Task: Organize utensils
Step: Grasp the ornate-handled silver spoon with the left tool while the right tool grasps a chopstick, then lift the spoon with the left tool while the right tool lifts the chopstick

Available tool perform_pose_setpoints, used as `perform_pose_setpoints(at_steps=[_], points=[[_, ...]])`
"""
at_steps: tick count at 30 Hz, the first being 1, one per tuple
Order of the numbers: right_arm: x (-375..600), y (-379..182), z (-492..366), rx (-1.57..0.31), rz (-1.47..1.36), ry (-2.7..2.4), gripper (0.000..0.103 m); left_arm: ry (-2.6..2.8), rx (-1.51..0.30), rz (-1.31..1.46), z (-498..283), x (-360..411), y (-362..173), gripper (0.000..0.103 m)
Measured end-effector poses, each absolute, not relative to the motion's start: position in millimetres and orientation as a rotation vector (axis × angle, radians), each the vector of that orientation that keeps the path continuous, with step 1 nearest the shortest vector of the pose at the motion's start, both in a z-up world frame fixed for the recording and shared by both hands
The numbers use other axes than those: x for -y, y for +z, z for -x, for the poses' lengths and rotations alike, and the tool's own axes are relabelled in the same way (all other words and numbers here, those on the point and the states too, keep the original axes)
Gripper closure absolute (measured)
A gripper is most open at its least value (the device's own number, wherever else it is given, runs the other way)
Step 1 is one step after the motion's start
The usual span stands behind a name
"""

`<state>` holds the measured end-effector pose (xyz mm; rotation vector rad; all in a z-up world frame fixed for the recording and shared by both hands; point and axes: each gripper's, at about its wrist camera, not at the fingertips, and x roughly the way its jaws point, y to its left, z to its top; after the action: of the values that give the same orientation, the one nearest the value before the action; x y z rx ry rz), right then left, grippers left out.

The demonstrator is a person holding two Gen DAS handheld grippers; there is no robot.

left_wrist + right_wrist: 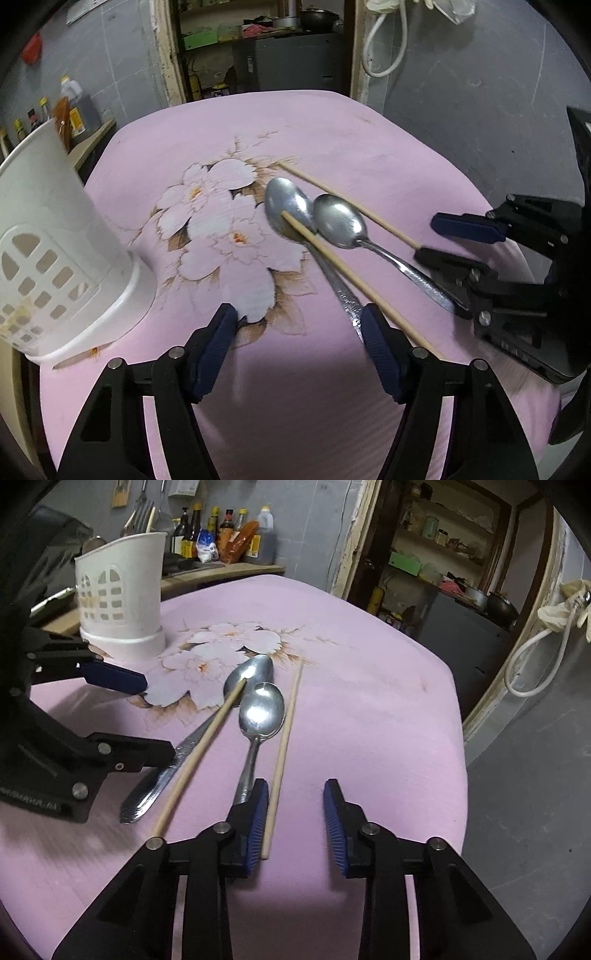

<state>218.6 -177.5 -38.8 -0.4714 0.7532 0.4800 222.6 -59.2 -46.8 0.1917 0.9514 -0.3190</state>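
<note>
Two metal spoons and two wooden chopsticks lie on a pink flowered cloth [295, 129]. One spoon [288, 210] has a chopstick [332, 258] resting across its bowl; the second spoon [340, 221] lies beside it, with the other chopstick [351, 206] beyond. My left gripper [299, 328] stands open low over the cloth, with the first spoon's handle just inside its right finger. My right gripper [295, 812] is open too. That other chopstick [284, 746] lies between its fingers, close to the left pad, and the second spoon [262, 709] runs its handle behind that pad.
A white slotted utensil holder [55, 240] stands at the table's left, also in the right wrist view [118, 590]. Behind it a shelf carries several sauce bottles [229, 535]. An open doorway with shelves [443, 554] lies beyond the table's far edge.
</note>
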Motion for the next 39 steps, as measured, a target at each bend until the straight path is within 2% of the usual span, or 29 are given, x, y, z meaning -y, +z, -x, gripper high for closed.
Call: perform_pose_setpoints(at_steps=[1, 5, 13, 16, 17, 23, 39], points=[[178.9, -38.5, -219.5, -0.748, 0.474, 0.472, 0.087, -0.321, -0.950, -0.201, -222.8, 60.9, -47.0, 0.044], [188.1, -36.3, -226.2, -0.755, 0.426, 0.474, 0.095, -0.347, -0.962, -0.219, -227.6, 67.4, -49.6, 0.050], [187.4, -37.1, -230.4, -0.757, 0.423, 0.479, 0.095, -0.365, -0.995, -0.224, -244.3, 78.2, -58.1, 0.067], [185.8, -38.0, -229.7, -0.762, 0.429, 0.486, 0.094, -0.372, -1.002, -0.195, -247.3, 75.8, -56.2, 0.087], [184.7, -38.0, -229.2, -0.761, 0.436, 0.486, 0.094, -0.359, -1.002, -0.197, -248.1, 75.7, -55.4, 0.090], [189.3, -38.2, -223.4, -0.754, 0.425, 0.468, 0.101, -0.322, -1.007, -0.142, -248.7, 62.5, -51.7, 0.096], [213.5, -36.1, -213.4, -0.783, 0.329, 0.449, 0.099, -0.246, -0.975, -0.027, -196.2, 6.9, -34.7, 0.095]])
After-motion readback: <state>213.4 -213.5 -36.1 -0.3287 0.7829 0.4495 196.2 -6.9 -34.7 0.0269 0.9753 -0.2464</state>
